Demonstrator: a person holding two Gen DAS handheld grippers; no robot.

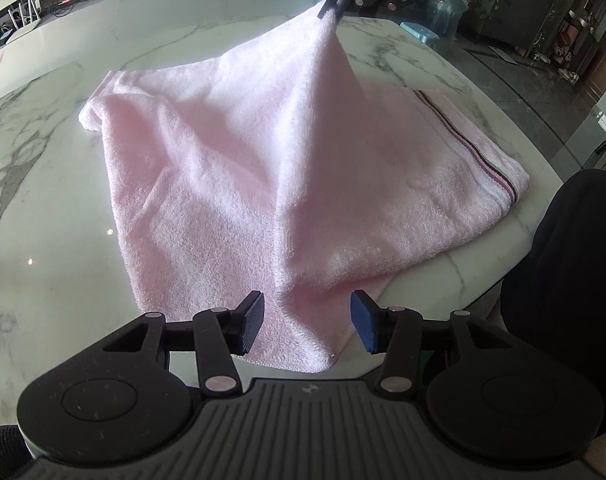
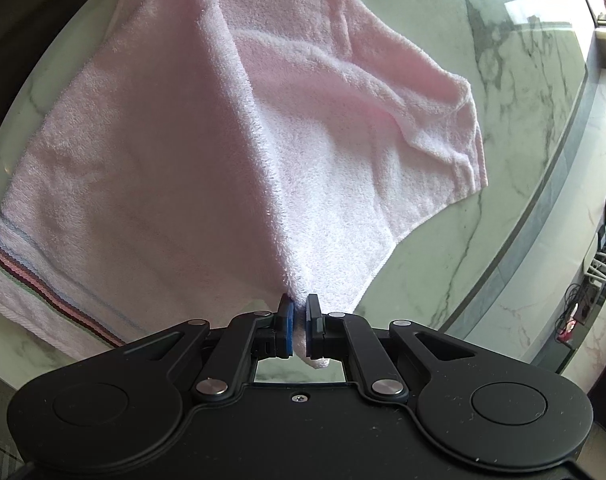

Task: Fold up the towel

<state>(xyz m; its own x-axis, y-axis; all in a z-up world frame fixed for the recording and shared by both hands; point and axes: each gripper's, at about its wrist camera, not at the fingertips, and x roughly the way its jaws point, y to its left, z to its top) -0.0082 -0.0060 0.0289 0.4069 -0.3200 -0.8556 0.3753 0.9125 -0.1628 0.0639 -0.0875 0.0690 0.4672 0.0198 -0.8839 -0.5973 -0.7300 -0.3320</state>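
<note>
A pink towel [image 1: 223, 160] with a striped band [image 1: 483, 160] along one end lies partly folded on the white marble table [image 1: 43, 184]. My right gripper [image 1: 335, 0] is shut on one towel corner and holds it up above the table, so the cloth rises in a tent. The right wrist view shows that corner pinched between the blue pads of the right gripper [image 2: 299, 320], with the towel [image 2: 163, 140] hanging away below. My left gripper [image 1: 307, 320] stands open over the near towel corner, which lies slack between its fingers without being pressed.
The table's rounded edge [image 1: 503, 216] runs close to the towel's striped end. A person's dark-clothed limb [image 1: 563, 264] is beside that edge. A lower marble ledge [image 2: 575, 240] with cables and small devices lies beyond the table.
</note>
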